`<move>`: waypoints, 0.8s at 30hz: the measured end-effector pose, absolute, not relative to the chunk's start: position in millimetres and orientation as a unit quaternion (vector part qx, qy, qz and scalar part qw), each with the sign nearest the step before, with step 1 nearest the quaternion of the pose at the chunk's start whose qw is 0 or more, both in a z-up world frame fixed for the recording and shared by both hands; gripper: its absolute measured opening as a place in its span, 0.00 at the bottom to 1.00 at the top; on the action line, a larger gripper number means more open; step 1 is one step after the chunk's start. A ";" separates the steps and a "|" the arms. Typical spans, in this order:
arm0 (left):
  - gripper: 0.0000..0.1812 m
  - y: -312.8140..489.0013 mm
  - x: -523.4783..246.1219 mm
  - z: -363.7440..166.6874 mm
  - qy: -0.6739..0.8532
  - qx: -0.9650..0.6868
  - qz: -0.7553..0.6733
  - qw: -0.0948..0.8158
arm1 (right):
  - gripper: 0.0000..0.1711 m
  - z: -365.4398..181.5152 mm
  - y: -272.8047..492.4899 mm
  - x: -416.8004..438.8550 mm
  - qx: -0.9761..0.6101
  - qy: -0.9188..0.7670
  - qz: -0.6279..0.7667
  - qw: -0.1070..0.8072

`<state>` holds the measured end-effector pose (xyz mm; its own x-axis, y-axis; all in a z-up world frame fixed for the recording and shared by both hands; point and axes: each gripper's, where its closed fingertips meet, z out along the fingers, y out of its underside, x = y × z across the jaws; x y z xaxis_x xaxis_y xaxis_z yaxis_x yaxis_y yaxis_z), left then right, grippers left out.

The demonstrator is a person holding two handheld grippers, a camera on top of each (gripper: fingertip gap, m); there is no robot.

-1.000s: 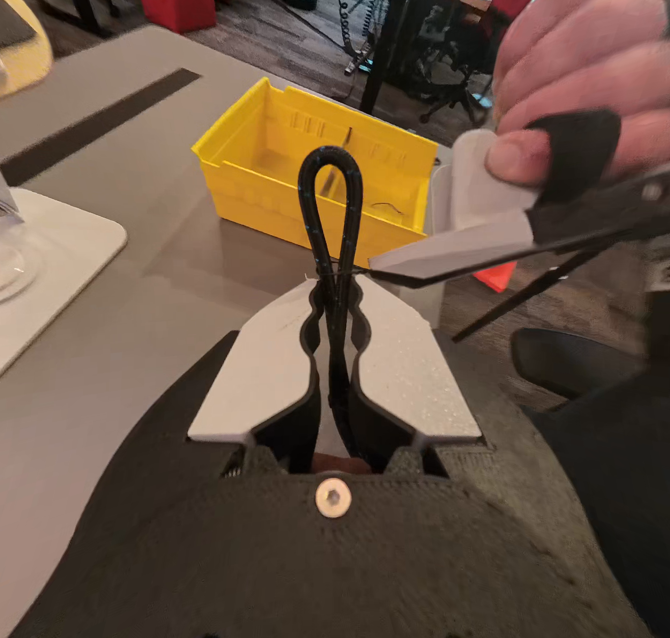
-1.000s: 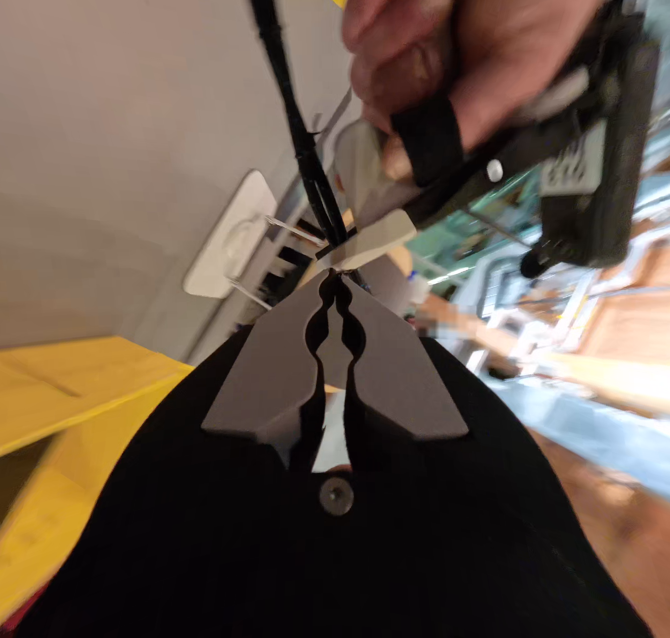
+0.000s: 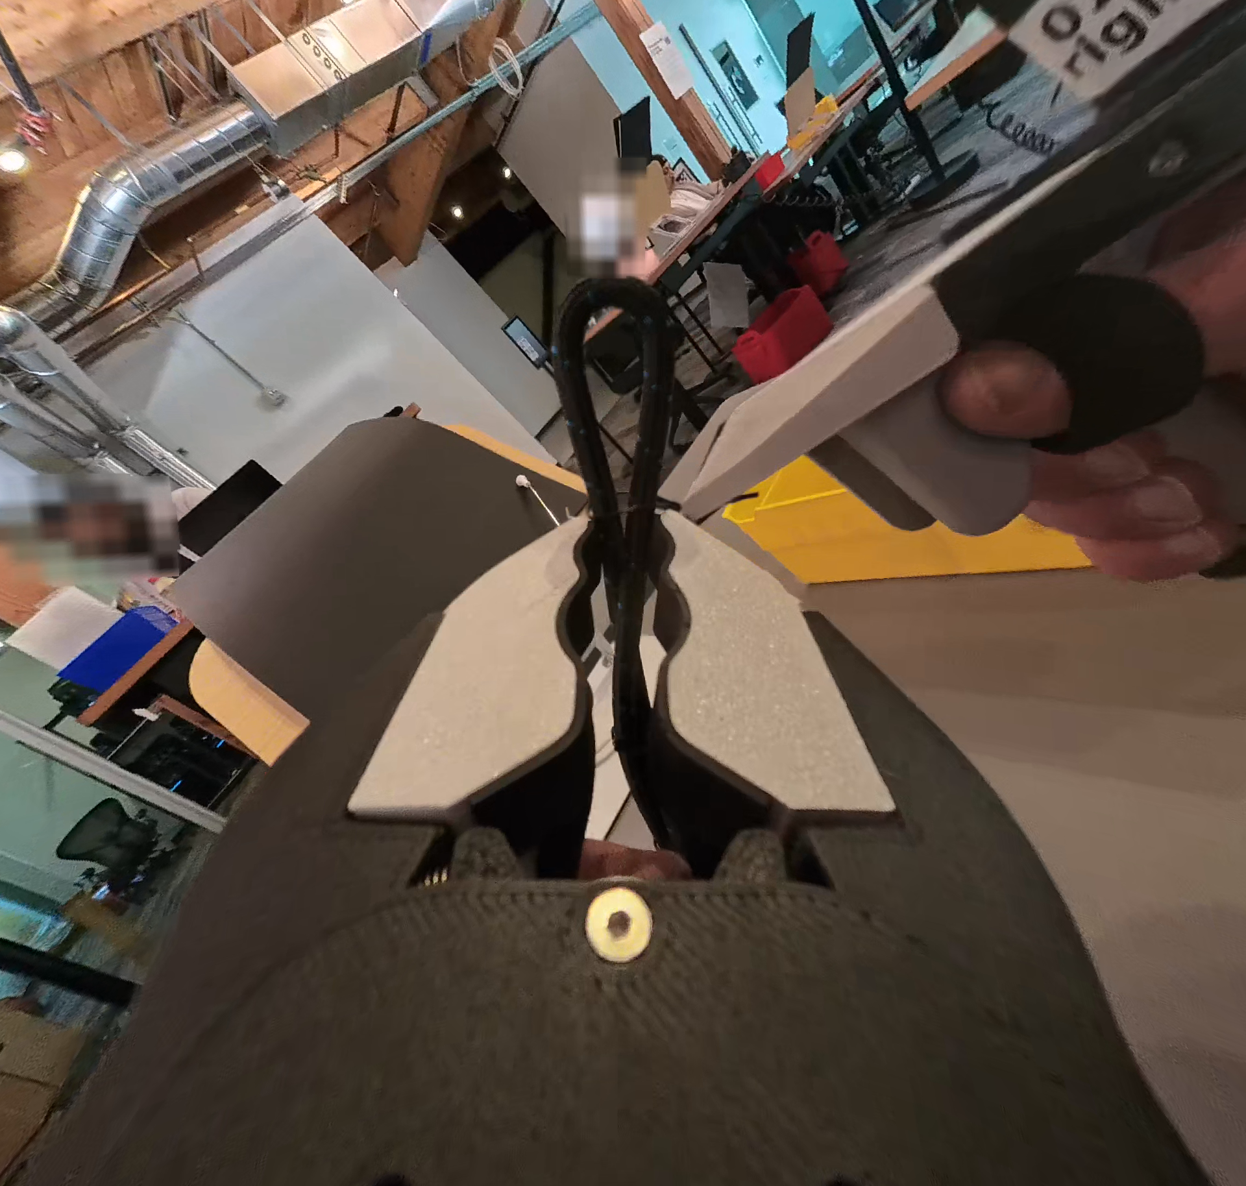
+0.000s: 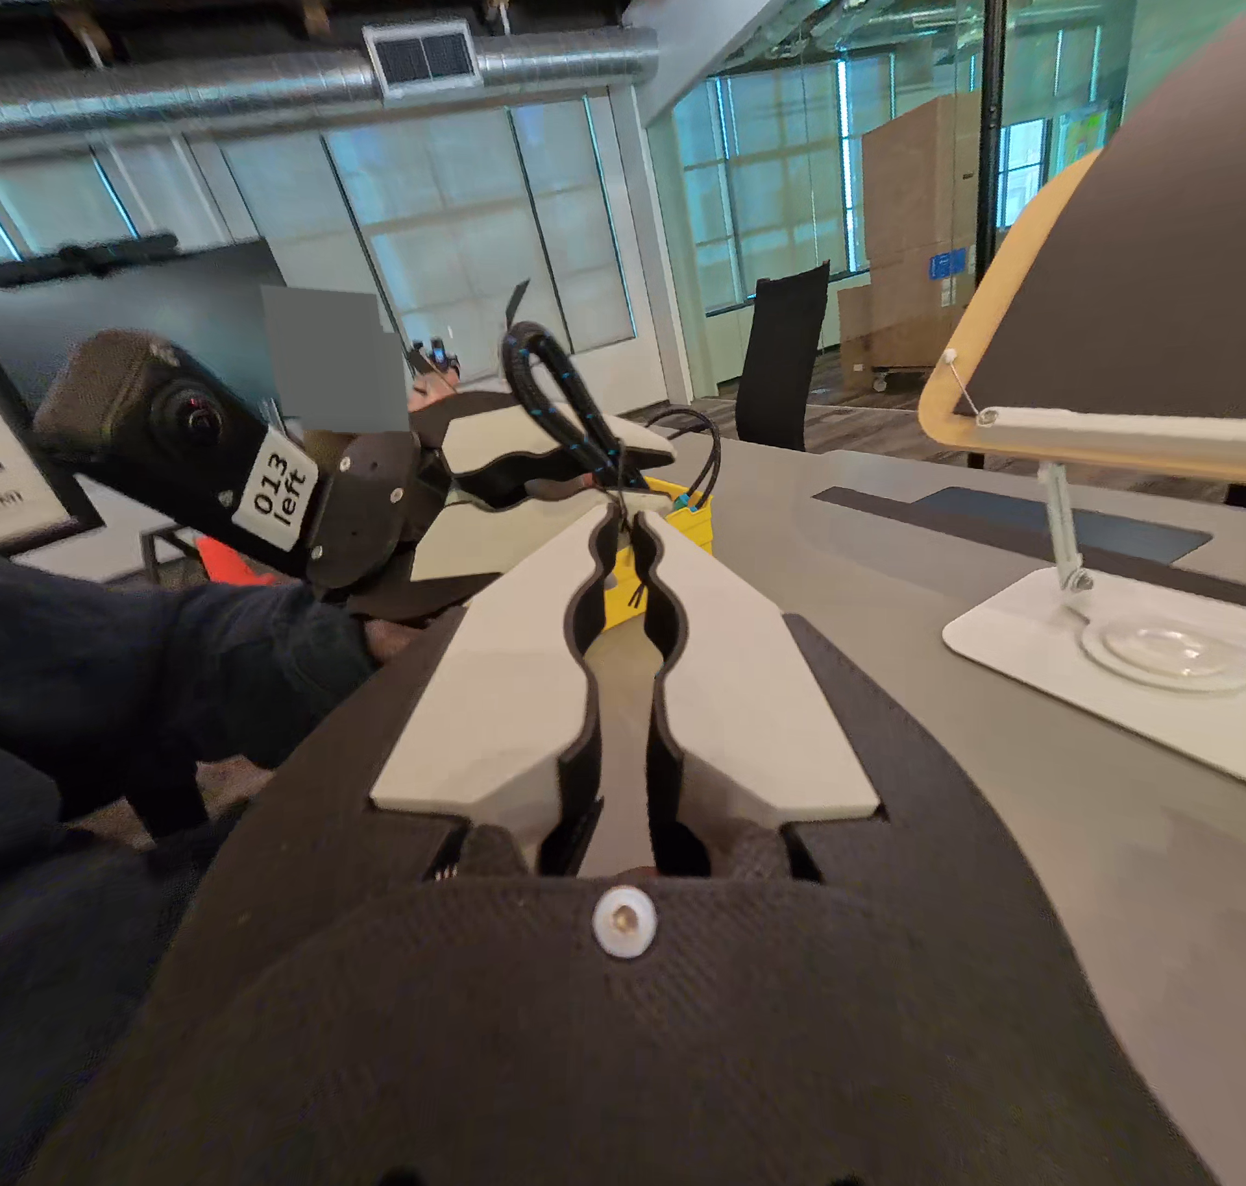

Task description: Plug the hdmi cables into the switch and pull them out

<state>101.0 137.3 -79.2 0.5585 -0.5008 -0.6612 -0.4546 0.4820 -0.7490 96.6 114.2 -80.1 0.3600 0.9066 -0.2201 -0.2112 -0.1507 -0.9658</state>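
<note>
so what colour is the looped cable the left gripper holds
Black with small blue flecks; the looped cable shows best in the left wrist view.

Left gripper (image 3: 624, 533) is raised and tilted up, fingers clamped together. Right gripper (image 4: 626, 520) comes in from the side, tips pinched shut right against the left's tips.

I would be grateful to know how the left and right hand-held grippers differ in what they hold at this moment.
The left hand-held gripper is shut on a folded loop of black cable, gripped deep between its fingers. The right hand-held gripper pinches only a thin black tie at its very tips, at the loop's neck. Both have grey fingers with wavy inner edges and meet at the same bundle.
</note>
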 end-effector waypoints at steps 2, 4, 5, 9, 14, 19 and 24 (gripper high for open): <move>0.07 138.9 101.3 -80.0 0.469 -0.512 -0.007 0.720 | 0.00 -78.3 113.2 95.6 -0.583 -0.311 0.467 0.587; 0.07 140.3 101.1 -81.5 0.471 -0.519 -0.006 0.714 | 0.00 -79.4 115.4 95.9 -0.587 -0.327 0.443 0.594; 0.07 141.1 101.2 -82.0 0.471 -0.524 -0.004 0.710 | 0.00 -79.5 116.5 96.3 -0.588 -0.335 0.427 0.600; 0.08 145.7 100.7 -87.9 0.477 -0.560 -0.005 0.677 | 0.00 -82.3 123.3 100.6 -0.594 -0.382 0.329 0.627; 0.08 148.1 101.3 -95.0 0.474 -0.598 -0.090 0.640 | 0.00 -82.4 127.7 101.0 -0.593 -0.421 0.266 0.633; 0.11 146.8 98.8 -108.6 0.461 -0.613 -0.166 0.621 | 0.00 -86.4 131.6 101.4 -0.599 -0.430 0.280 0.615; 0.22 131.7 85.5 -122.1 0.477 -0.615 -0.231 0.584 | 0.00 -86.0 130.2 104.8 -0.601 -0.432 0.318 0.593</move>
<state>85.5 131.7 -122.1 0.4384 -0.8564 -0.2728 -0.3176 0.1363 -0.9384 104.8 130.2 -86.0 0.4253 0.8958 0.1292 0.1424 0.0747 -0.9870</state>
